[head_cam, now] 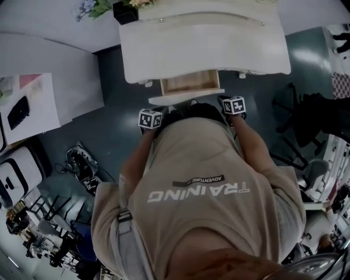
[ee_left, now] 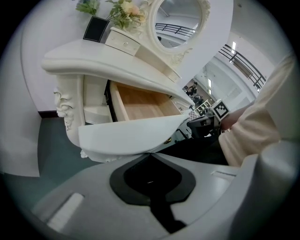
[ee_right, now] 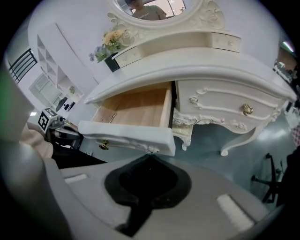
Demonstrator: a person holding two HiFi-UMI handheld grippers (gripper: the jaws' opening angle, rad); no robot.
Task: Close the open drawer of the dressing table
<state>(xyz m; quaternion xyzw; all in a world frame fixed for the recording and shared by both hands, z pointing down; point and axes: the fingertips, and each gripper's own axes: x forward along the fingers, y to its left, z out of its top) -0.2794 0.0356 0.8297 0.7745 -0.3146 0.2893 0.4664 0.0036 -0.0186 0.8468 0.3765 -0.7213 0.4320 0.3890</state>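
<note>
The white dressing table (head_cam: 202, 41) stands ahead of me with its middle drawer (head_cam: 190, 83) pulled out, and the bare wood inside shows. My left gripper (ee_left: 150, 154) is shut and empty, its tip right at the lower edge of the curved white drawer front (ee_left: 131, 136), near that front's left end. My right gripper (ee_right: 150, 157) is shut too, its tip against the drawer front (ee_right: 126, 136) near the right end. A small brass pull (ee_right: 104, 145) hangs under the front. In the head view only the marker cubes show, left (head_cam: 150, 118) and right (head_cam: 234, 105); the torso hides the jaws.
An oval mirror (ee_left: 180, 21), flowers (ee_left: 124, 11) and a black box (head_cam: 126, 12) sit on the tabletop. A shut side drawer with a brass knob (ee_right: 247, 109) lies to the right. A black chair (head_cam: 309, 117) stands at the right, a white desk (head_cam: 38, 93) and cables (head_cam: 82, 167) at the left.
</note>
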